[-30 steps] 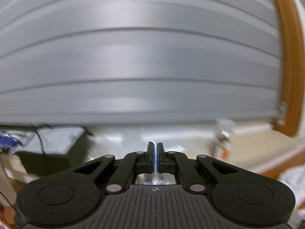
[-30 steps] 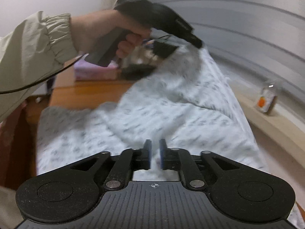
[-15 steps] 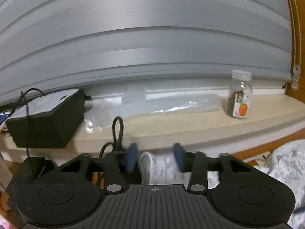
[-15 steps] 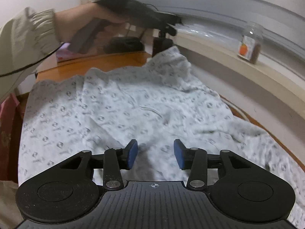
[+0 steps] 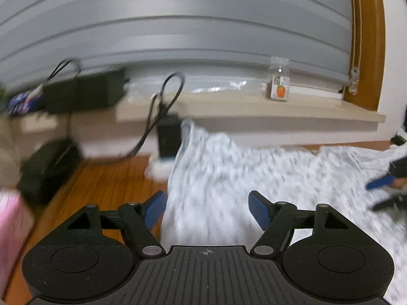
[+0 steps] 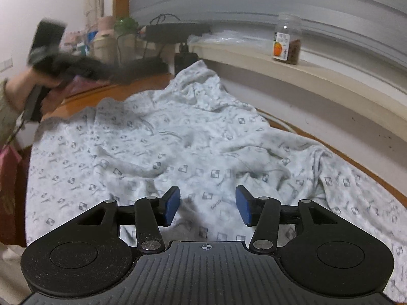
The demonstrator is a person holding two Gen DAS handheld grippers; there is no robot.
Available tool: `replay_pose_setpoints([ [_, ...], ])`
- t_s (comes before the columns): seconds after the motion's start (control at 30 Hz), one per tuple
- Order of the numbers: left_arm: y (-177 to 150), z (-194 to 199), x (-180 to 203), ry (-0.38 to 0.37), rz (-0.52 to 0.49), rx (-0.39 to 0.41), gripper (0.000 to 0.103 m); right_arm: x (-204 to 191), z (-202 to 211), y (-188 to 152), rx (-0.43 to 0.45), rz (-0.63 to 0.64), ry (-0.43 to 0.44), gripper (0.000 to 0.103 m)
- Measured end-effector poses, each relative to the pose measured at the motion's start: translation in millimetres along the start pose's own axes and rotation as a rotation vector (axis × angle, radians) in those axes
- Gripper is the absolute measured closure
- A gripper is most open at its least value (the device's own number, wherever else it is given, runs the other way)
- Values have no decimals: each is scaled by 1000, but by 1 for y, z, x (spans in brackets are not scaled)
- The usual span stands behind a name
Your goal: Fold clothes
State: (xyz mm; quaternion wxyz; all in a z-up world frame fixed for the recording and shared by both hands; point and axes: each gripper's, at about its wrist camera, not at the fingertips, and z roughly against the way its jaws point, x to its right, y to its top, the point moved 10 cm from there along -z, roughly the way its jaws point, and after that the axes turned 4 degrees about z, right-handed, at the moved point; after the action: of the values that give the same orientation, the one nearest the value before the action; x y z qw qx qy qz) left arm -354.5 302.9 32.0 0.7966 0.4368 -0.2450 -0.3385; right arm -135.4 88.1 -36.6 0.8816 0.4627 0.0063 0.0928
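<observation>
Cloth lay spread and rumpled across the wooden desk (image 6: 381, 178) when I looked: a pale printed garment (image 6: 178, 142), its far end bunched up against the wall under the window sill (image 6: 318, 76), its near part wrinkled but mostly flat. I judged the step in hand to be the start of a fold, with both tools coming in over the fabric to choose their grips.

My left hand-held gripper (image 5: 207, 209) was over the garment's left edge, jaws opening and already wide, with nothing pinched between them; the left pad hung over bare wood, the right over cloth. My right hand-held gripper (image 6: 207, 209) hovered above the near middle of the fabric, jaws opening to about half, pads clear of the cloth and holding nothing.

I reckoned the next move called for each tool to find an edge or corner, dip down, and close on one layer only. The wrinkles near the sill would likely need smoothing first. A jar (image 6: 287, 40) stood on the sill, well clear.
</observation>
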Motion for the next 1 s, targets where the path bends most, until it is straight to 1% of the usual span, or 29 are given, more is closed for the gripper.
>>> replay_pose_setpoints([
  [0.1, -30, 30, -12, 4, 47, -28, 32, -4, -3, 0, -11, 16, -9, 48],
  [0.13, -39, 39, -14, 6, 61, -38, 35, -5, -5, -1, -15, 21, -13, 47],
  [0.2, -57, 54, -18, 22, 85, -61, 37, -4, -10, -3, -17, 13, -15, 47],
  [0.3, -77, 71, -18, 28, 90, -85, 47, -2, -17, -7, -20, 2, -17, 47],
  [0.33, -81, 74, -17, 31, 87, -90, 56, -1, -18, -7, -17, -2, -17, 47],
  [0.37, -83, 75, -17, 35, 85, -96, 64, -1, -19, -8, -13, -5, -18, 47],
  [0.4, -86, 77, -16, 36, 81, -101, 74, 0, -20, -8, -11, -8, -18, 47],
  [0.5, -86, 81, -11, 21, 49, -88, 84, 0, -20, -8, -18, -1, -21, 47],
  [0.53, -85, 84, -10, 20, 38, -79, 93, 0, -19, -8, -20, 2, -21, 47],
  [0.6, -76, 101, -10, 35, 35, -41, 93, 2, -18, -7, -19, 0, -23, 47],
  [0.67, -67, 126, -13, 44, 37, -10, 93, 3, -16, -7, -15, -5, -24, 47],
  [0.73, -65, 150, -17, 51, 37, -7, 93, 5, -14, -7, -11, -9, -26, 47],
  [0.83, -75, 170, -27, 66, 42, -53, 92, 6, -8, -6, -10, -8, -25, 47],
  [0.93, -87, 169, -32, 62, 64, -110, 88, 6, -5, -5, -18, -3, -19, 47],
  [1.0, -86, 167, -33, 66, 79, -104, 84, 7, -3, -6, -26, 5, -17, 47],
])
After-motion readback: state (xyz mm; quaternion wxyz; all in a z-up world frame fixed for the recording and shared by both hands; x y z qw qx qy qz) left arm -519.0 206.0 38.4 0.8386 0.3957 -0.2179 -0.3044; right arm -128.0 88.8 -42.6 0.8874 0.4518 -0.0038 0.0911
